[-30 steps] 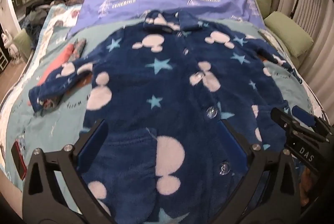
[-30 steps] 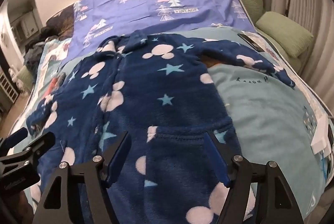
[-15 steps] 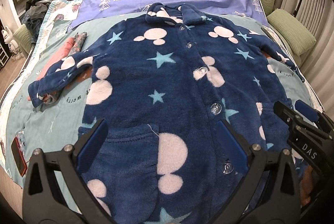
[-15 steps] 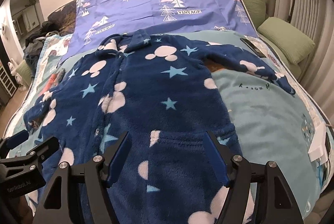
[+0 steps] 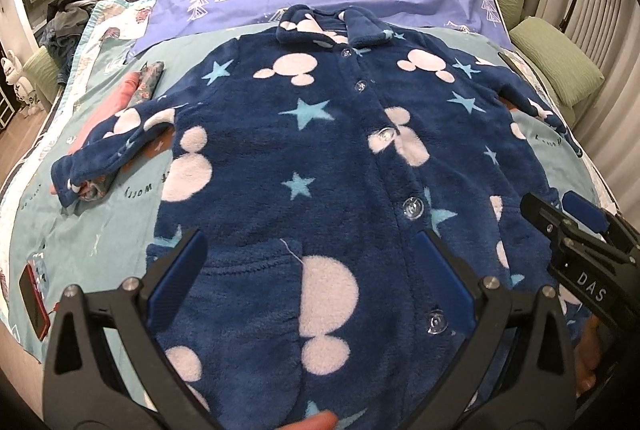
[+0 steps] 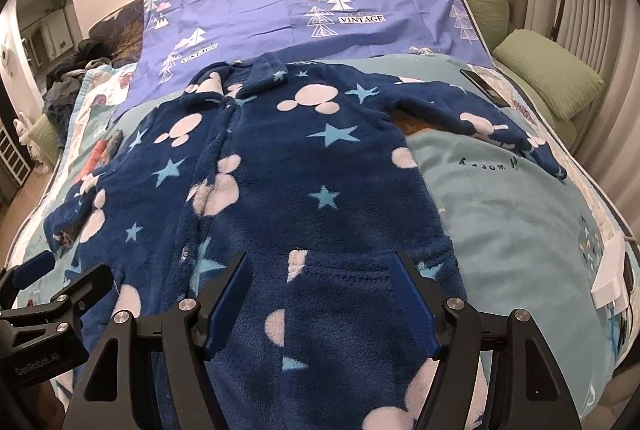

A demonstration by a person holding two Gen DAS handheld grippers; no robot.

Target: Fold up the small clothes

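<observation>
Pajama top (image 5: 320, 157) navy fleece, buttoned, spread flat, sleeves out; left gripper (image 5: 308, 262), right gripper (image 6: 320, 278) jaws wide, empty

Spread flat and buttoned on a bed: fleece pajama top (image 5: 320, 165), dark navy, printed with white mouse-head shapes and pale blue stars.

Lies front side up, collar (image 5: 332, 25) toward the far end of the bed, hem nearest both cameras. Fastened down the middle by a row of clear buttons (image 5: 412, 207). Stitched with a patch pocket (image 5: 248, 282) low on each front panel. Extends both sleeves outward, one sleeve (image 5: 112, 153) bent, its cuff resting on folded fabric, the other sleeve (image 6: 480, 121) angled across the light teal bedsheet (image 6: 512, 213).
</observation>
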